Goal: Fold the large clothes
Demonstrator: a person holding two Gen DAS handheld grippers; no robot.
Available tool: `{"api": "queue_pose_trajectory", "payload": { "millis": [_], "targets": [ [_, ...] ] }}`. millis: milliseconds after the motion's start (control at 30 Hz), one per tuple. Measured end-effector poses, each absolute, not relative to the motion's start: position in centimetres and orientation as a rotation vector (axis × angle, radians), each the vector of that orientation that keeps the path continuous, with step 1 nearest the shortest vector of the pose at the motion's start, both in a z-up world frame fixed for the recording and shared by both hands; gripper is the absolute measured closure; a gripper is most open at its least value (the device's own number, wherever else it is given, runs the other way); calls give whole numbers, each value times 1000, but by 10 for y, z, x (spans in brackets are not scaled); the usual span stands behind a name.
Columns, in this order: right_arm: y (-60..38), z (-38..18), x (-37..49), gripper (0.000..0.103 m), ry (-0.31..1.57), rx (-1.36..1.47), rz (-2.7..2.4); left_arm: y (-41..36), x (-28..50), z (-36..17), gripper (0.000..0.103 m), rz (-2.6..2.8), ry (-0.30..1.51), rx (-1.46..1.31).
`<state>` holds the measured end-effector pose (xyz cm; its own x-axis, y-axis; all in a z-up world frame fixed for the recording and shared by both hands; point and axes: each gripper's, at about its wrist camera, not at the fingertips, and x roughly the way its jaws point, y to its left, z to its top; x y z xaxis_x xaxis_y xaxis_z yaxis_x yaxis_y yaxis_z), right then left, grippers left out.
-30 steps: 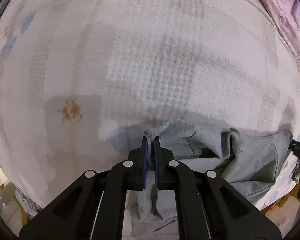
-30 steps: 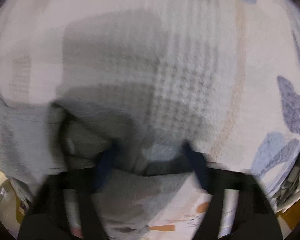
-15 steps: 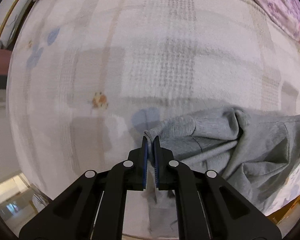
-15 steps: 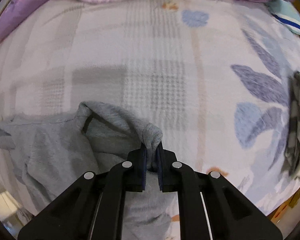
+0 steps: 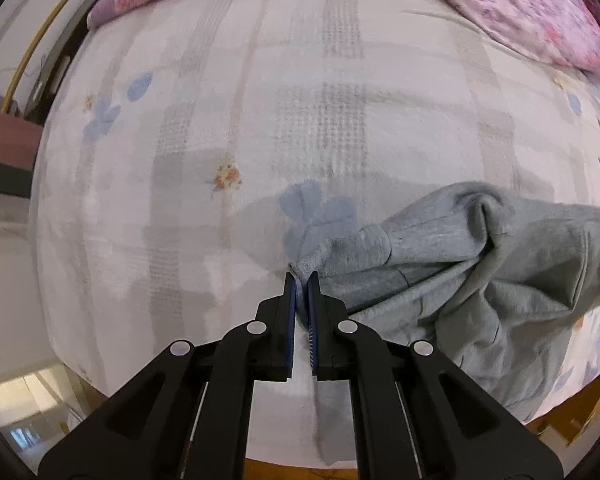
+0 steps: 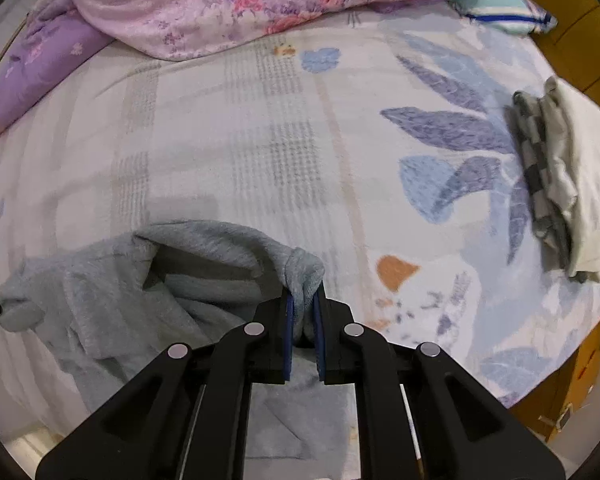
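Note:
A large grey sweatshirt-like garment [image 5: 480,280] hangs above a bed with a white patterned blanket [image 5: 300,100]. My left gripper [image 5: 302,280] points down and is shut on one edge of the grey garment, which trails off to the right. In the right wrist view my right gripper [image 6: 303,300] is shut on a bunched edge of the same grey garment [image 6: 140,280], and the cloth sags to the left below it. The lower part of the garment hangs under both grippers, hidden by their black bodies.
A pink floral quilt [image 6: 240,0] and a purple pillow [image 6: 32,68] lie at the head of the bed. A folded pile of checked and pale clothes [image 6: 560,184] sits at the bed's right side. A light blue pillow [image 6: 500,12] lies far right. The bed edge and floor [image 5: 20,420] show at lower left.
Both grippers have risen with the grey garment, so more of the bed shows below. The right gripper, blurred a second ago, now grips a bunched edge clearly.

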<state>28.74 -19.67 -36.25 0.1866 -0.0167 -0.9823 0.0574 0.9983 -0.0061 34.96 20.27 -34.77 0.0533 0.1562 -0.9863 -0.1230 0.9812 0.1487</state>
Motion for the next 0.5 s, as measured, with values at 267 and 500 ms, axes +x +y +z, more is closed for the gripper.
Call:
{"api": "queue_pose_trajectory", "payload": {
  "millis": [267,500],
  "targets": [
    [-208,-341,218,95,1289,44,-41,193,281,-319,98,253,1395,54],
    [-221,-341,143,95,1194,51,12,180,208,-317,98,298,1329,51]
  ]
}}
